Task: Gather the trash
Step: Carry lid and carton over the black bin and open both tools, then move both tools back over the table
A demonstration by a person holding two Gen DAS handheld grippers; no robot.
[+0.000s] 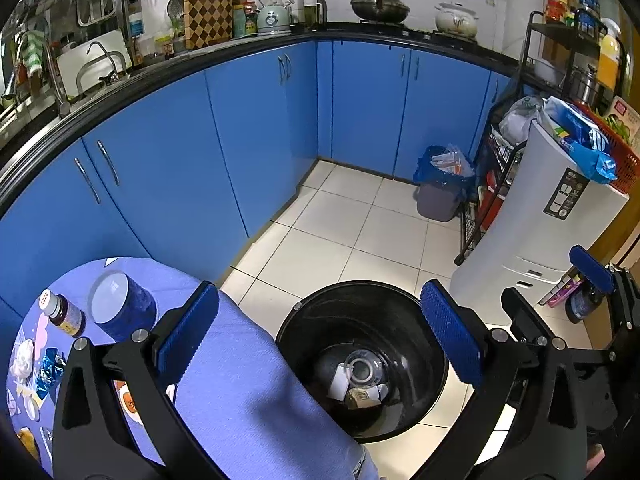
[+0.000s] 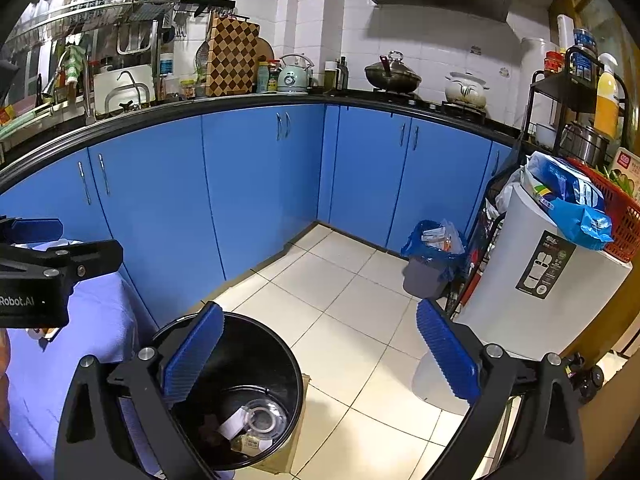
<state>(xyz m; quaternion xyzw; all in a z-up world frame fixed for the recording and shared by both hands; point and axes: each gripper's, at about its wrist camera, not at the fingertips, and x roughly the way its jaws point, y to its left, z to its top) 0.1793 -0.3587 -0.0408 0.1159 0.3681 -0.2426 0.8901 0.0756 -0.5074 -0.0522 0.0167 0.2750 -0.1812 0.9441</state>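
Your left claw [image 1: 320, 340] and right claw [image 2: 320, 360] hang wide and empty above the black bin [image 1: 362, 360], trash pooled below; remaining litter [image 1: 50, 368] waits left on the table [image 1: 240, 380].

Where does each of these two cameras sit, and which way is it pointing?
Left wrist view: sits on the left gripper, looking down over the black bin and the purple-clothed table; its open blue fingers show, with the right gripper at right.
Right wrist view: sits on the right gripper, aimed at the tiled floor; its open fingers show, with the left gripper's finger at left.
Shared: bin, blue cabinets, lined grey bin.
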